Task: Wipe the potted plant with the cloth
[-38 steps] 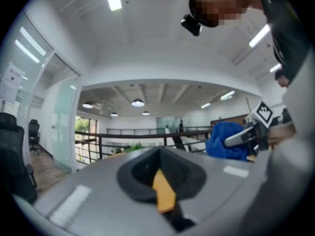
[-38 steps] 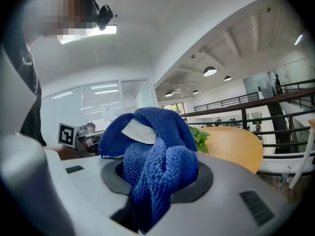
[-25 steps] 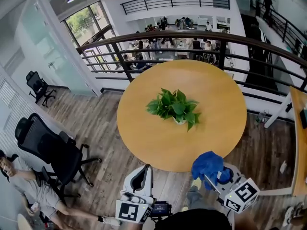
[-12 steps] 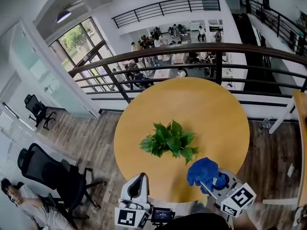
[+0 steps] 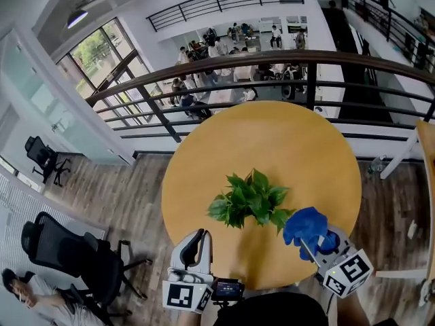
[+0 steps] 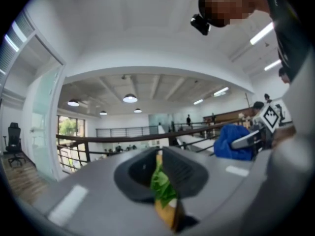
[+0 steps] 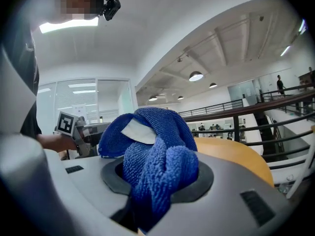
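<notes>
Head view: plant [image 5: 250, 199] upright on the round table [image 5: 272, 128], nearer its near edge. Blue cloth [image 5: 306, 224], bunched, just beside the right-hand leaves, pinched in the right gripper [image 7: 156, 181]. Left gripper [image 5: 198, 242] at the table's near edge, jaws just opening to a slit, nothing between.

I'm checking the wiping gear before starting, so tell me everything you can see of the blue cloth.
The blue looped-pile cloth is bunched into a lump, a white label showing near its top. The right tool is shut on its lower folds; the rest bulges above the jaws. It is held over the near right part of the round wooden table, close beside the green leafy potted plant; contact with a leaf is unclear.
</notes>
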Demonstrator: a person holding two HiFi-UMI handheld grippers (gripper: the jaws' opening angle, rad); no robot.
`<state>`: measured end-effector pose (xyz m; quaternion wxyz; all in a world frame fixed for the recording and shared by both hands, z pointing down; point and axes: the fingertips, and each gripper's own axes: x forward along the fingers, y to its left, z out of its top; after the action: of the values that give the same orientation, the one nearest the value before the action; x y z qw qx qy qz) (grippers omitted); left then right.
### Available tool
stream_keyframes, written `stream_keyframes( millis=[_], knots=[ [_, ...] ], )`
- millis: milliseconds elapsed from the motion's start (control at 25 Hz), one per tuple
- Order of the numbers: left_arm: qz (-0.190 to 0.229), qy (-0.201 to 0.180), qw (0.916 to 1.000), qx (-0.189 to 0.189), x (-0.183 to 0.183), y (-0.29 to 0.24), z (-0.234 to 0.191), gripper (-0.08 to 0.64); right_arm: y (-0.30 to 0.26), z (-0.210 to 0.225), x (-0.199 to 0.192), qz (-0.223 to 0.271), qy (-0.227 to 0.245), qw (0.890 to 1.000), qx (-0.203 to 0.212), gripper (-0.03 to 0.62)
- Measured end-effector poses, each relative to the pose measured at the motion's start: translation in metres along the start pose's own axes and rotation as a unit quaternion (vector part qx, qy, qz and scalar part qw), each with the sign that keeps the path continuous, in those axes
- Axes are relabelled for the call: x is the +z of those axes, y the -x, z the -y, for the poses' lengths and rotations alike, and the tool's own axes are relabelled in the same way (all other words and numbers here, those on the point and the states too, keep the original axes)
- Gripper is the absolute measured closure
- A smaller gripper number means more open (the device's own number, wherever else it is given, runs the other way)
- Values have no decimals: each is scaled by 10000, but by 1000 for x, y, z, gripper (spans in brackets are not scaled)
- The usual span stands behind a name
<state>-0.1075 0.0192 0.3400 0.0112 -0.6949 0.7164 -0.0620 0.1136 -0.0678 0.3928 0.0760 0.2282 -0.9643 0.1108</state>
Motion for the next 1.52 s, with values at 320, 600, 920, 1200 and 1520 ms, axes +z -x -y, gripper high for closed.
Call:
stream_keyframes(
  millis=[320,600,920,1200,1520],
  knots=[
    [149,-247,9948,-980,-15,-61,-39,437,-15,-1,5,-136,197,9914,-1284,437],
    [-39,-413,9781,-2040,-51,-104,-27,337,-38,-24,1,-283,510,9810,-1851,437],
    [-479,-430,9621,-2650,-88,-127,-9,329,-53,-15,-12,-361,328,9752,-2159,437],
    [-654,-479,9603,-2670,-98,-130,6,558,-77,-21,-47,-733,407,9768,-1970,437],
    [-672,-201,9551,-2877,-89,-131,19,560,-73,-26,-55,-968,817,9732,-1916,437]
  ],
)
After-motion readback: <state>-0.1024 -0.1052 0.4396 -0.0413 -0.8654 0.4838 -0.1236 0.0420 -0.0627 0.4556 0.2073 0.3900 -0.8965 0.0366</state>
